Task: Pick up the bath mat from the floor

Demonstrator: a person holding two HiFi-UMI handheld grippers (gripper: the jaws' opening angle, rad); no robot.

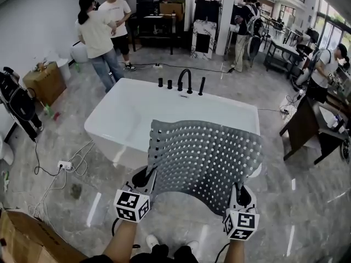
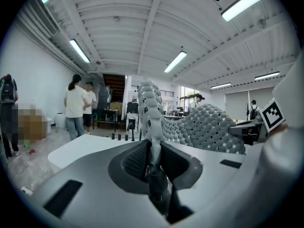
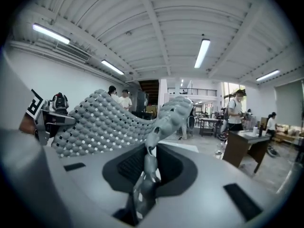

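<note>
A grey perforated rubber bath mat (image 1: 205, 160) hangs spread in the air between both grippers, its far edge over the white bathtub (image 1: 131, 116). My left gripper (image 1: 147, 181) is shut on the mat's near left corner, and my right gripper (image 1: 237, 193) is shut on the near right corner. In the left gripper view the bath mat's edge (image 2: 151, 118) rises up from the pinching left gripper (image 2: 151, 163). The right gripper view shows the bath mat (image 3: 102, 120) clamped in the right gripper (image 3: 148, 167) and sagging leftward.
The tub carries black taps (image 1: 185, 82) on its far rim. Two people (image 1: 101, 32) stand at the back left, others at the right near a dark desk (image 1: 307, 125). Cables and a power strip (image 1: 64, 165) lie on the floor at left, with a cardboard box (image 1: 30, 240) at the bottom left.
</note>
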